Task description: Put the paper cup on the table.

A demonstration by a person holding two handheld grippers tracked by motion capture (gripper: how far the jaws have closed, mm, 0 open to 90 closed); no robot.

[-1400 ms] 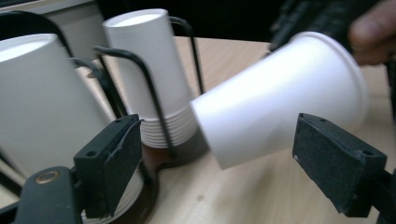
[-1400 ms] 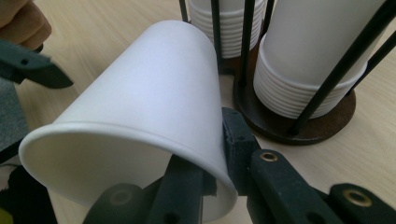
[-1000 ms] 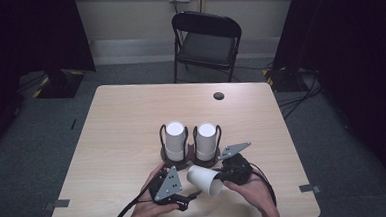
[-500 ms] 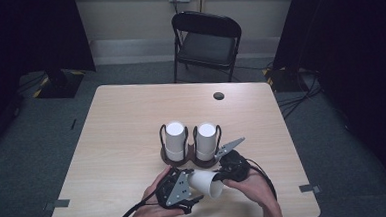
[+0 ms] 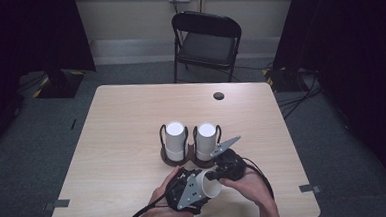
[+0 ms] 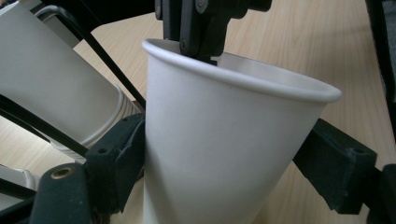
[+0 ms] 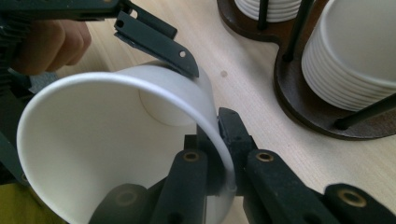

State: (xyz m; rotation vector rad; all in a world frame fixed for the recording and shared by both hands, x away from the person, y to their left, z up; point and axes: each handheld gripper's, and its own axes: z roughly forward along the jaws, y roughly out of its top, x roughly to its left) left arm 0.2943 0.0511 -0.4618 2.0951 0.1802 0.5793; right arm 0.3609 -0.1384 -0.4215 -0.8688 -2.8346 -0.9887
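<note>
Our right tongs [image 7: 219, 154] are closed on the rim of a white paper cup [image 7: 116, 140], one jaw inside the wall and one outside. Our left tongs [image 6: 224, 172] bracket the same cup's body, a jaw on each side; the jaw seen on the left touches it, but we cannot tell whether the other does, so the grip is uncertain. In the high view the cup [image 5: 207, 183] lies tilted on its side, between both hands, just above the near edge of the desk [image 5: 126, 122]. Just beyond stands a dark wooden holder [image 5: 178, 159] with two stacks of cups [image 5: 206, 140]. We judge one cup is already taken out and mid-handover; releasing the rim and setting the cup down remain.
</note>
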